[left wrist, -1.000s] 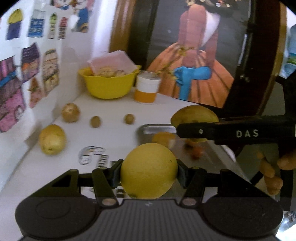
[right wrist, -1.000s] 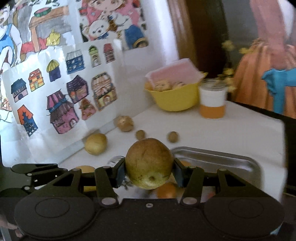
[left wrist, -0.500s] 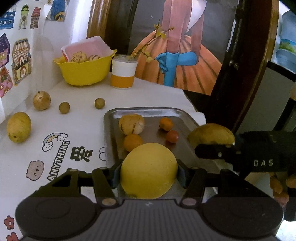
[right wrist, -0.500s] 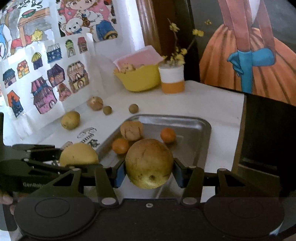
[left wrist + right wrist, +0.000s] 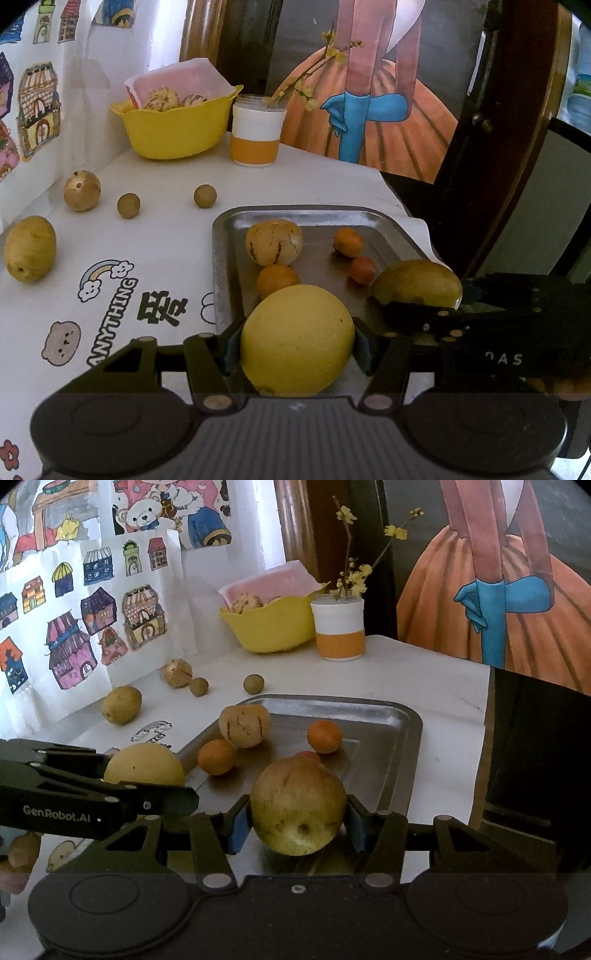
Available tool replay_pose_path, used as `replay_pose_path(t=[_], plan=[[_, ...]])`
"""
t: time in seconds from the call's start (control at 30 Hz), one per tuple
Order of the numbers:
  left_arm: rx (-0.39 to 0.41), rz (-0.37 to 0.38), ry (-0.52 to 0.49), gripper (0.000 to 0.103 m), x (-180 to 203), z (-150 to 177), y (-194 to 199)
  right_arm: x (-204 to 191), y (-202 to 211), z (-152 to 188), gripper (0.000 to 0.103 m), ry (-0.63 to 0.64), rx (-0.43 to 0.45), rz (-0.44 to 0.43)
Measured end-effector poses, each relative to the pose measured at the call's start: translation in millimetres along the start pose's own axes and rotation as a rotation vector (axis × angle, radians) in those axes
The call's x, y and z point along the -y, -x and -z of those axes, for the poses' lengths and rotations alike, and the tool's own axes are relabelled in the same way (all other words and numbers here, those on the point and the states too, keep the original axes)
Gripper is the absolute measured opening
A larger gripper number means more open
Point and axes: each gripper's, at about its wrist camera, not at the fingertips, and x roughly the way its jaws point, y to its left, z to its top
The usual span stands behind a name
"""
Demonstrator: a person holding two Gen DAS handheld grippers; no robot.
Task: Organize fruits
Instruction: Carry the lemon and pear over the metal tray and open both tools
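Both grippers carry fruit over the near end of the metal tray (image 5: 388,221). The left gripper (image 5: 297,341) has its jaws closed on a big round yellow fruit (image 5: 297,339), pinched from both sides and held above the tray's near left corner. The right gripper (image 5: 297,821) has its jaws closed on a brownish-green pear (image 5: 297,805), which hangs over the tray's near part, just beside the yellow one.

On the tray lie a pale striped melon (image 5: 274,242) toward the far left, an orange (image 5: 277,280) touching its near side, and two smaller orange fruits (image 5: 348,242) to the right, close together.

On the white desk (image 5: 166,236), left of the tray, another yellow-green pear (image 5: 30,248) lies near the wall, with a tan round fruit (image 5: 82,190) and two small brown balls (image 5: 128,205) further back, apart from each other. At the far end a yellow bowl (image 5: 177,129) holds more striped fruit and a pink packet, and just beside it stands a white-and-orange jar (image 5: 256,131) with a flowering twig. Cartoon prints show on the desk cloth.
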Motion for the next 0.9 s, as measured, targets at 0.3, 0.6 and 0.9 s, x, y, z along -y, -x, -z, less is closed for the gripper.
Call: replay_pose_path(t=[0.3, 0.6, 0.9], plan=[[-0.020, 0.017, 0.009, 0.063, -1, 2, -6, -4, -4, -2, 0.054, 0.054, -0.002, 0.017], [-0.013, 0.042, 0.029, 0.072, -3, 3, 2, -12, 0, -1, 0.071, 0.106, 0.006, 0.049], [0.077, 0.022, 0.065, 0.099, -9, 2, 47, -23, 38, 5, 0.094, 0.097, 0.061, 0.070]])
